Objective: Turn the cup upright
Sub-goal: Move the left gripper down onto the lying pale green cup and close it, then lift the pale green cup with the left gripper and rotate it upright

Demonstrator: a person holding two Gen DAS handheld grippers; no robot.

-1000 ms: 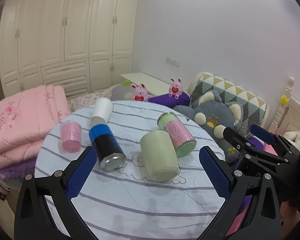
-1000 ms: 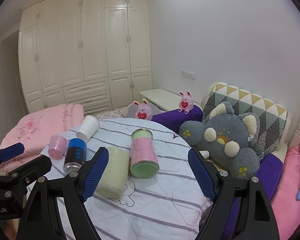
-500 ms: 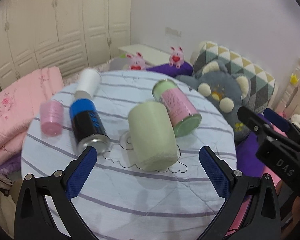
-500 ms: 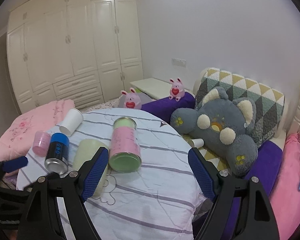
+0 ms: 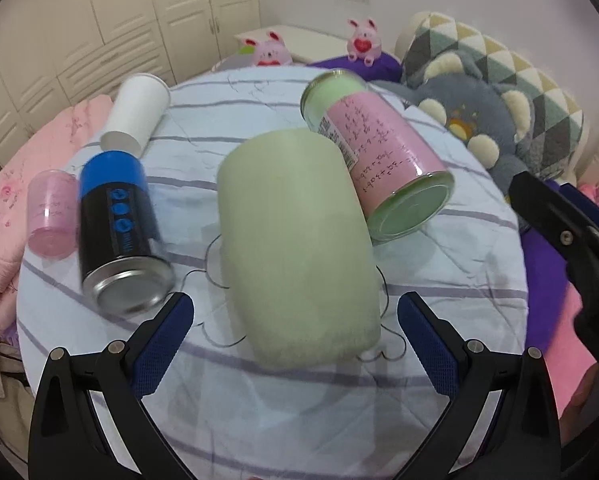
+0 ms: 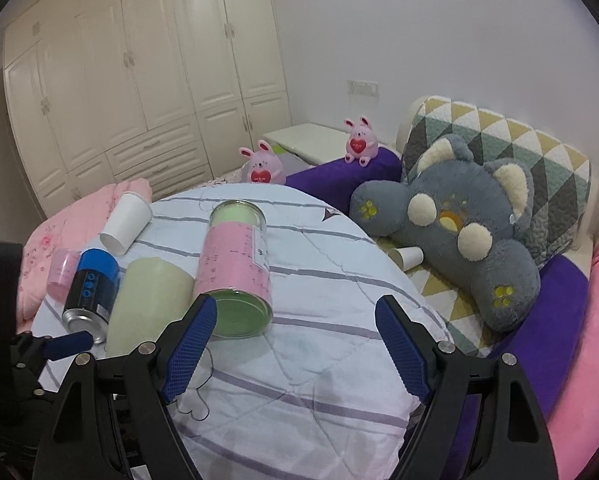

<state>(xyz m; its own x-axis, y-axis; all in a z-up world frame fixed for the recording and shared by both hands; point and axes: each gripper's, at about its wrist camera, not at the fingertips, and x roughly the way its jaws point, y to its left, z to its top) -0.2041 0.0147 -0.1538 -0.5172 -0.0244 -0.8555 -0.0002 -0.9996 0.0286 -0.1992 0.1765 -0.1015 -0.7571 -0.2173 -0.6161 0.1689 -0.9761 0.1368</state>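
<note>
A pale green cup [image 5: 295, 240] lies on its side on the round striped table [image 5: 299, 412], its closed base toward me. It also shows in the right wrist view [image 6: 147, 300]. My left gripper [image 5: 295, 344] is open and empty, its fingers just short of the cup's near end, one on each side. My right gripper [image 6: 295, 344] is open and empty, above the table's right part, in front of a pink and green canister [image 6: 235, 264]. Its black frame [image 5: 567, 232] shows at the right of the left wrist view.
Lying on the table: a pink and green canister [image 5: 375, 164], a blue and black can [image 5: 119, 228], a white paper cup [image 5: 137, 112] and a small pink cup [image 5: 51, 212]. A grey plush toy [image 6: 459, 224] and pillows lie right of the table, pink bedding [image 6: 79, 216] left.
My left gripper has moved forward and down to the green cup, which now fills the middle of its view. My right gripper has moved a little closer to the table.
</note>
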